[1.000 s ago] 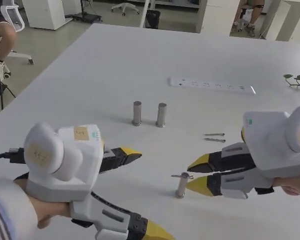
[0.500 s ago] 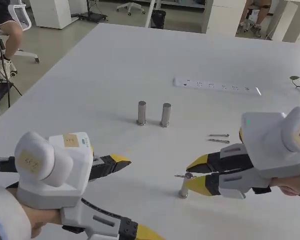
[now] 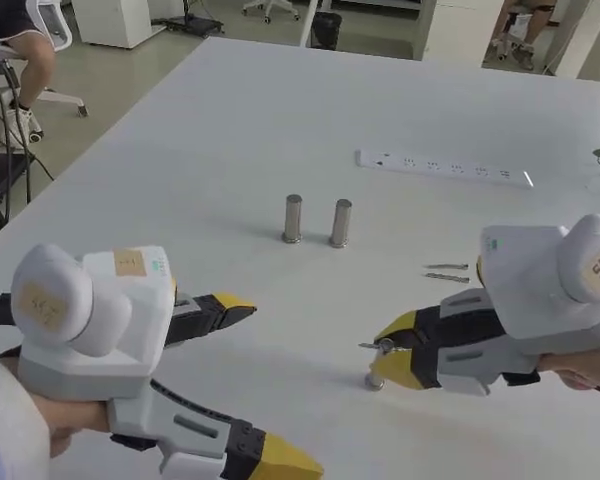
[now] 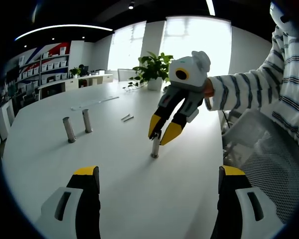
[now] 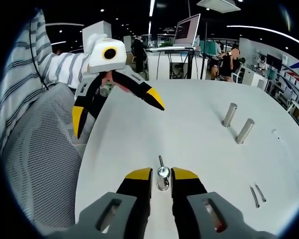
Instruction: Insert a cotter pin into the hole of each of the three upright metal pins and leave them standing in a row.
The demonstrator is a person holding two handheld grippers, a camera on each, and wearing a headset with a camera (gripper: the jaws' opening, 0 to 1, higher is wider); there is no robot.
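Head view and right gripper view agree: the right gripper (image 3: 385, 352) is closed on the near pin (image 3: 376, 379), stood upright on the table (image 3: 230, 130), and a cotter pin (image 3: 369, 346) appears to be seated through its top, though the hole is too small to be made out. The left gripper (image 3: 283, 386) is held open and empty. Two far pins (image 3: 293, 218) are left bare and two loose cotter pins (image 3: 446, 267) are laid near them, so one of three is judged done.
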